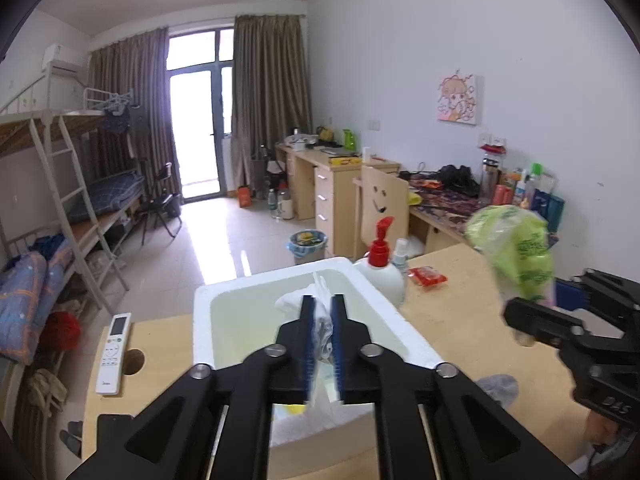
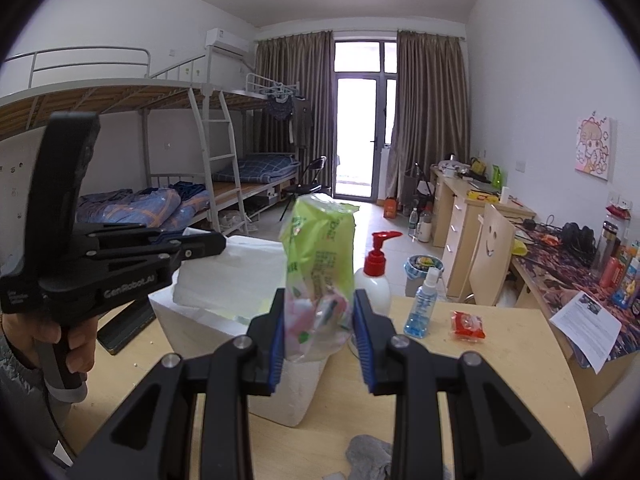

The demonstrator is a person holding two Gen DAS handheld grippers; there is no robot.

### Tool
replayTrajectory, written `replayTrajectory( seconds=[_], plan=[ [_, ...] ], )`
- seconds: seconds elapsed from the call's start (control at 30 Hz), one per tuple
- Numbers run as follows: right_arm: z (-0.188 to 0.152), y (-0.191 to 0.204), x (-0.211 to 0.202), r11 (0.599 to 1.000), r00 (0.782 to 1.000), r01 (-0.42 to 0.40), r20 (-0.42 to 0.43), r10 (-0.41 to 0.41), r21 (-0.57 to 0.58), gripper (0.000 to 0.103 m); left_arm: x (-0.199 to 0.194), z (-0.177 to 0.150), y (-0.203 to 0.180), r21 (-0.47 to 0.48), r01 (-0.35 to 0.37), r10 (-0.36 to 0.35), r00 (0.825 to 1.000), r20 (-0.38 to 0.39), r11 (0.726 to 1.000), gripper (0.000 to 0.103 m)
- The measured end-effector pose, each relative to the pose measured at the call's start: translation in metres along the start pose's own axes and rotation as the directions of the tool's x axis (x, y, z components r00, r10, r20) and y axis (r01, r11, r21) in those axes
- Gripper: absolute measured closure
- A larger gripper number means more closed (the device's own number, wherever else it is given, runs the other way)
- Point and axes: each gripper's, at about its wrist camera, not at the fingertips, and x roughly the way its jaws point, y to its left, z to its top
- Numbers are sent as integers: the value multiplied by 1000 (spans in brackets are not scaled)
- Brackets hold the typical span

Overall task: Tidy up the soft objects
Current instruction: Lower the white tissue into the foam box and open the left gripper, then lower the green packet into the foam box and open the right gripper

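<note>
Nearest to the lens, the green tissue pack (image 2: 320,256) is being pinched upright between the blue pads of the right gripper (image 2: 319,332) — the jaws are being pressed against its clear wrapper on both sides, so that 1 is being carried, not just hovered over. It's being held above the wooden table (image 2: 500,360), just beside the near wall of the white foam box (image 2: 188,320).

Over on the other side, the left gripper (image 1: 322,334) is being held over the box opening, jaws parted only a little. A crinkly clear packet (image 1: 325,330) is sitting in the gap between the pads, but a sliver of space is showing on both sides, so it looks like it's being let go rather than squeezed. A white cloth (image 1: 292,300) is already lying inside the box behind it.

So the step in hand seems to be dropping soft stuff into the box, 1 item per gripper. Next, the left one probably needs to be backed out of the way so the tissue pack can be swung over the rim and released.

Further back on the table, a red-pump lotion bottle (image 2: 374,280), a blue spray bottle (image 2: 422,308) and a small red packet (image 2: 467,325) are being left alone — and a grey cloth (image 2: 368,456) is still waiting at the near edge.
</note>
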Motion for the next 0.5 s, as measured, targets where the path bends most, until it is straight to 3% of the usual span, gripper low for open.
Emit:
replayTrajectory(
  seconds=[0.03,0.1,0.17,0.2,0.5],
  plan=[
    [0,-1,-1,1000,1000,3,0,-3,2,68,2,0,0,-2,-8,8,1000,-1,1000,67],
    [-1,-1,-1,1000,1000,7,-1,-7,4,68,1,-1,2,-20,-14,14,1000,11,1000,21],
    [-1,-1,-1,1000,1000,14,-3,-14,5,68,-2,0,4,-33,-25,26,999,34,999,5],
    [-1,-2,-1,1000,1000,16,-4,-16,7,68,-4,0,5,-33,-30,32,999,41,999,1],
    [2,3,4,1000,1000,20,-14,-20,5,68,-24,-1,11,-40,-48,50,997,65,998,1]
  ],
)
